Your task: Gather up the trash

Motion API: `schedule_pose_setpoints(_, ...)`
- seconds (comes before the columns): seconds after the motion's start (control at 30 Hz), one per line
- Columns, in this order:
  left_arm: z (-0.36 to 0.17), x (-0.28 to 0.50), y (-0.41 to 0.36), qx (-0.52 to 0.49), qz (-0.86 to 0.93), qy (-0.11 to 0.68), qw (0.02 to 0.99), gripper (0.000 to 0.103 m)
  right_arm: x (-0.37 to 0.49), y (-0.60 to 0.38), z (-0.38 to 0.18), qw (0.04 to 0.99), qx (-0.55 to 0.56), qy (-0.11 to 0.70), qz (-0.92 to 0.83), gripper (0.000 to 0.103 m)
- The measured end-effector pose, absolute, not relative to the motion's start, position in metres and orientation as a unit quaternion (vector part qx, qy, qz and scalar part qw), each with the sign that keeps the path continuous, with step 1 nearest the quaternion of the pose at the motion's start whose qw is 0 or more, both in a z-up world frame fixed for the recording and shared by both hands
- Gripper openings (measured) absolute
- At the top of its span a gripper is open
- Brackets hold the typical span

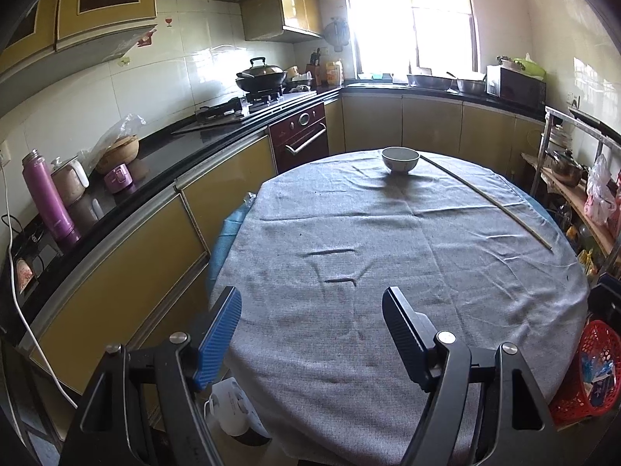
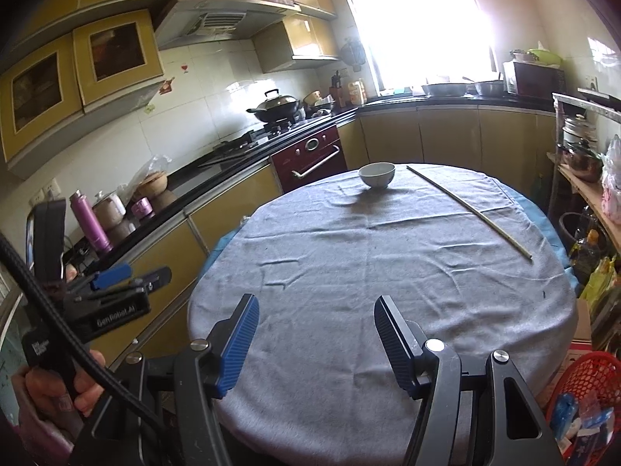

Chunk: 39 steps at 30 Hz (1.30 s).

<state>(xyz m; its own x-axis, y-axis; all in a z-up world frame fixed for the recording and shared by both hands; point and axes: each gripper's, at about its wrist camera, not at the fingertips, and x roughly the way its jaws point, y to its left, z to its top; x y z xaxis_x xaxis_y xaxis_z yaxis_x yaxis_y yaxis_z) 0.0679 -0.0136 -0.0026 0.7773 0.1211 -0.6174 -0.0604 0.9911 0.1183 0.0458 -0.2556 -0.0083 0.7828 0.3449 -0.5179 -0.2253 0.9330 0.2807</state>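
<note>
A round table under a grey cloth (image 1: 388, 272) (image 2: 368, 272) fills both views. On its far side stands a white bowl (image 1: 400, 159) (image 2: 377, 174), and a long thin stick (image 1: 489, 200) (image 2: 471, 211) lies along the right side. A red mesh basket (image 1: 594, 372) (image 2: 582, 400) with packaging scraps in it sits by the table's near right edge. My left gripper (image 1: 312, 320) hangs open over the near left part of the cloth, nothing between its blue pads. My right gripper (image 2: 316, 322) is open too and empty, over the table's near edge.
A black counter (image 1: 163, 147) with yellow cabinets runs along the left, carrying a purple flask (image 1: 46, 202), jars, a wok (image 1: 262, 73) and a stove. A dark red oven (image 1: 300, 136) is built in. A cluttered shelf (image 1: 570, 190) stands right. The left gripper's body (image 2: 97, 295) and a hand show in the right wrist view.
</note>
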Motion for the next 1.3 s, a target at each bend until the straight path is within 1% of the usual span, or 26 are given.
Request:
schedule_pose_setpoints(0.57, -0.024, 0.137, -0.021, 0.053, 0.026, 0.350, 0.935, 0.076, 0.121, -0.266, -0.027, 0.928, 0.103, 0.340, 0.109, 0.066)
schedule_pose_setpoints(0.83, -0.045, 0.160, 0.006, 0.037, 0.030, 0.373, 0.927, 0.076, 0.154, -0.241, -0.047, 0.916, 0.097, 0.374, 0.108, 0.066)
schedule_pose_setpoints(1.3, -0.083, 0.183, 0.063, 0.004, 0.054, 0.405, 0.913, 0.076, 0.197, -0.166, -0.083, 0.892, 0.054, 0.428, 0.135, 0.066)
